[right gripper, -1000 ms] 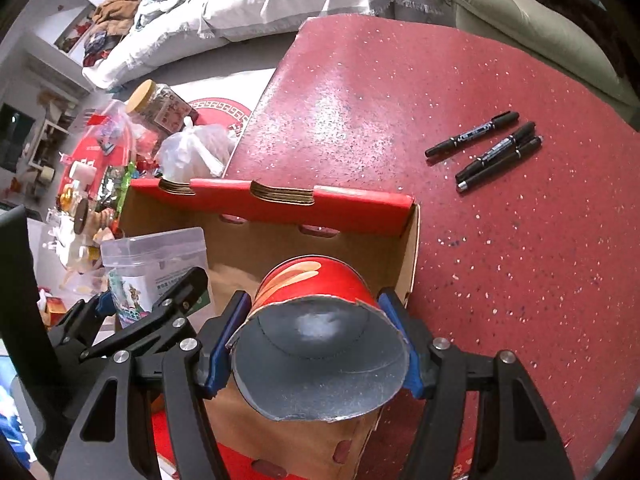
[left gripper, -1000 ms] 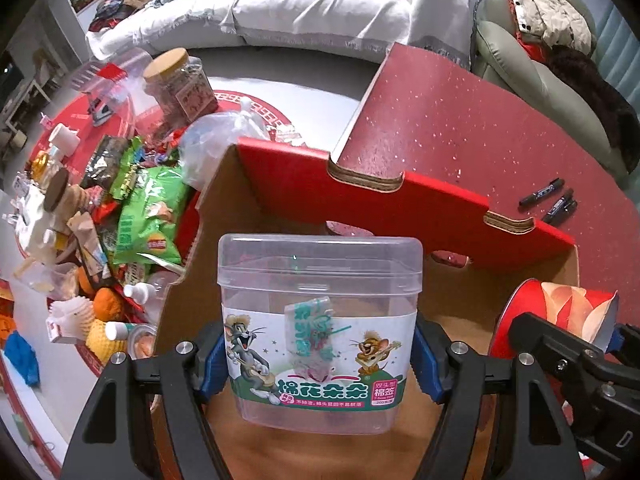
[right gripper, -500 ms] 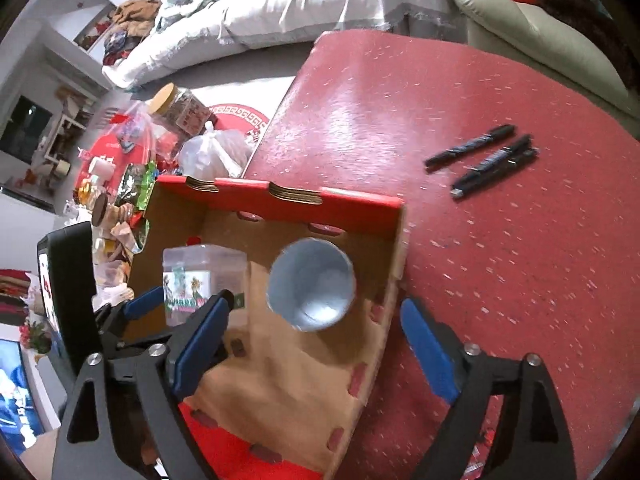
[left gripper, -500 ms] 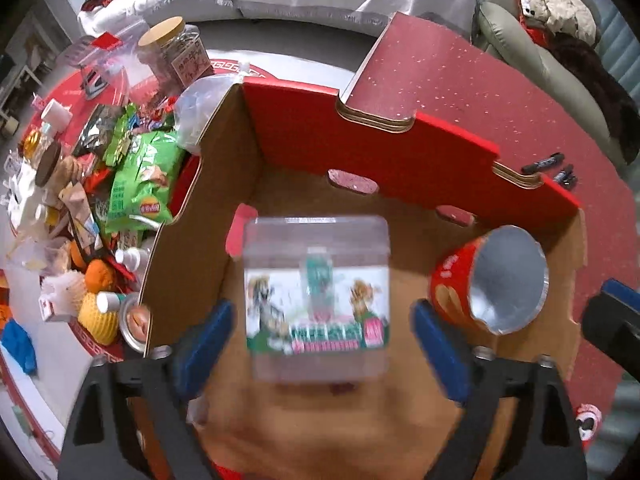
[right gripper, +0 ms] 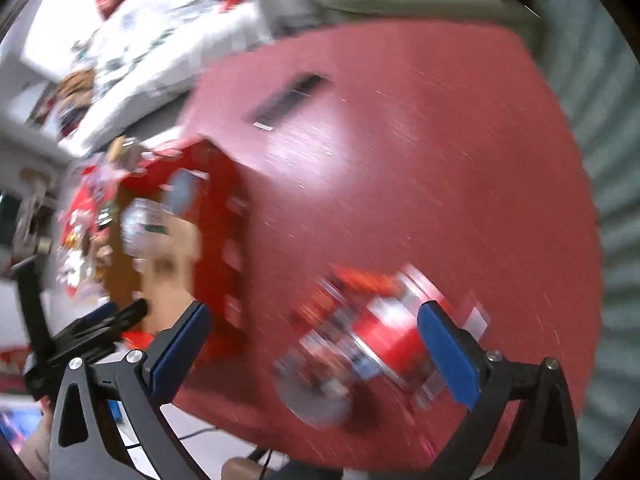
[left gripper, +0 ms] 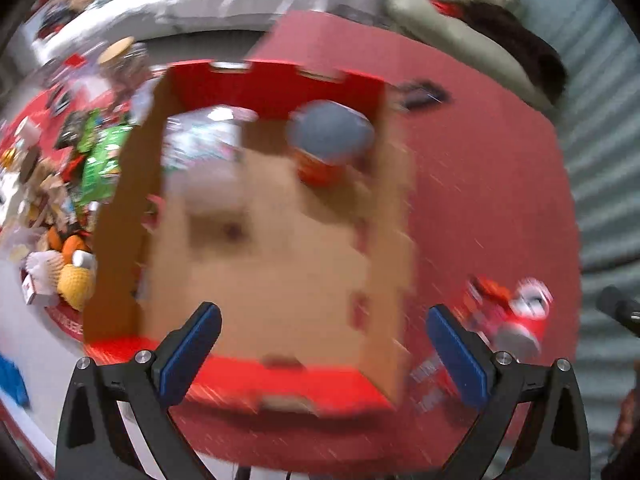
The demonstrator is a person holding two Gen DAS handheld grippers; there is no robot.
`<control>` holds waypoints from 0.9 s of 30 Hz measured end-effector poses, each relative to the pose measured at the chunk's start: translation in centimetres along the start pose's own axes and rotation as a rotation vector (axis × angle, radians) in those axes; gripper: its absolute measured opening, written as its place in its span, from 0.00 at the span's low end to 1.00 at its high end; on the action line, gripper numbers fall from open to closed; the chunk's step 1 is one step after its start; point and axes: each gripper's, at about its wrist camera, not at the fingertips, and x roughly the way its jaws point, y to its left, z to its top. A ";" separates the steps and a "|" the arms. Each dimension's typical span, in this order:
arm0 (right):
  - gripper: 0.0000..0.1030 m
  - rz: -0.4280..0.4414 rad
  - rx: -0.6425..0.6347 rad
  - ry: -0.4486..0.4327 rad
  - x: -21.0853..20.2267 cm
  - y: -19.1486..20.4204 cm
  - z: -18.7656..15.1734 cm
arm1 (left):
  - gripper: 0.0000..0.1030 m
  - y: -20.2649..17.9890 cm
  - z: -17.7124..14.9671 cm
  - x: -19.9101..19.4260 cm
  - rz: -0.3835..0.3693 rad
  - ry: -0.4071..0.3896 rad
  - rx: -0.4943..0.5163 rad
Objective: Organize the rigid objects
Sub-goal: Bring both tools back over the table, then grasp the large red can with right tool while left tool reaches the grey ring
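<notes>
Cardboard box point(left gripper: 276, 264): red outside, brown inside, open-topped, standing on the red speckled worktop point(left gripper: 492, 200) at its left edge.

Clear plastic tub point(left gripper: 204, 140): printed label, in the box's far left corner; blurred.

Red can point(left gripper: 328, 140): grey top facing up, in the box's far right corner, beside the tub.

Red-and-white containers point(right gripper: 372, 344): lying on the worktop just right of the box; too blurred to name.

Left tool point(left gripper: 324, 350): blue pads spread wide, holding nothing, above the box's near wall.

Right tool point(right gripper: 312, 354): pads spread wide, holding nothing, over the red-and-white containers.

Black markers point(right gripper: 288, 98): far side of the worktop.
</notes>
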 end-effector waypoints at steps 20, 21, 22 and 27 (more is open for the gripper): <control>1.00 0.337 0.679 0.159 4.4 -13.1 -4.8 | 1.00 -16.5 -6.2 4.1 0.101 0.000 0.353; 1.00 0.350 0.691 0.169 4.8 -12.9 -4.1 | 1.00 -16.5 -6.5 4.3 0.102 0.002 0.362; 1.00 0.380 0.705 0.192 5.3 -12.6 -3.6 | 1.00 -16.5 -7.0 4.5 0.097 0.010 0.370; 1.00 0.412 0.731 0.272 8.1 -10.8 -2.2 | 1.00 -17.4 -8.5 5.9 0.122 0.011 0.419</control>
